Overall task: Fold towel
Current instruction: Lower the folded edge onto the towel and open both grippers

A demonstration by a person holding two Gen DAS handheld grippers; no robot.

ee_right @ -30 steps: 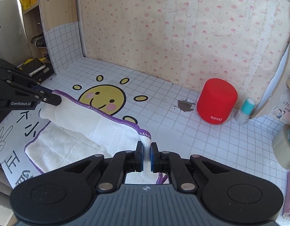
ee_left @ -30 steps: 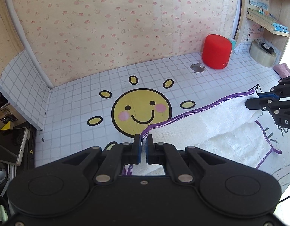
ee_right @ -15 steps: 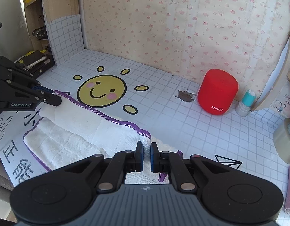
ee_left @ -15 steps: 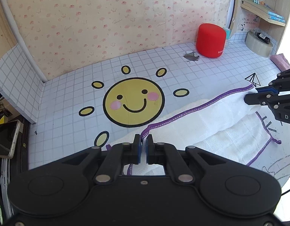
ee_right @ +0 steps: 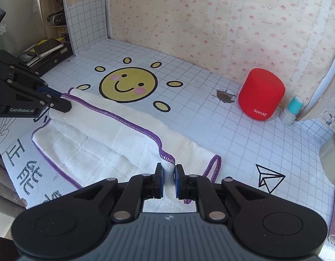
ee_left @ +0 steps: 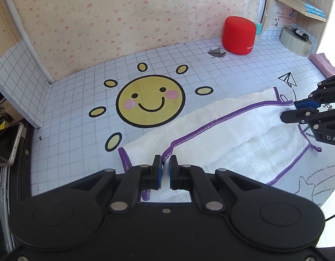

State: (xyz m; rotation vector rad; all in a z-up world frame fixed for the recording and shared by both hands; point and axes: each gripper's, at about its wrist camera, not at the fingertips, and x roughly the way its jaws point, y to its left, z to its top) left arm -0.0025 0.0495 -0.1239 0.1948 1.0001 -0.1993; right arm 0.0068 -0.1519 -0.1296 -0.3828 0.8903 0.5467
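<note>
A white towel [ee_left: 232,130] with purple stitched edging lies on the gridded mat, one layer doubled over another. In the left wrist view my left gripper [ee_left: 166,167] is shut on the upper layer's purple-edged corner. My right gripper [ee_left: 291,111] holds the other end of that edge at the right. In the right wrist view the right gripper [ee_right: 168,174] has a bunch of towel [ee_right: 98,143] filling the gap between its pads, and its jaws are opening. The left gripper [ee_right: 58,104] grips the far left corner there.
A red speaker [ee_left: 239,34] [ee_right: 261,93] stands by the back wall, beside a tear in the mat [ee_right: 226,96] and a teal-capped bottle [ee_right: 292,111]. A tape roll [ee_left: 294,40] and pink cloth [ee_left: 324,64] sit at the right. A phone [ee_left: 6,143] lies off the mat's left edge.
Both grippers have drawn the purple-edged upper layer toward the near side, so more of the lower layer shows beyond it. The right jaws have parted slightly.
</note>
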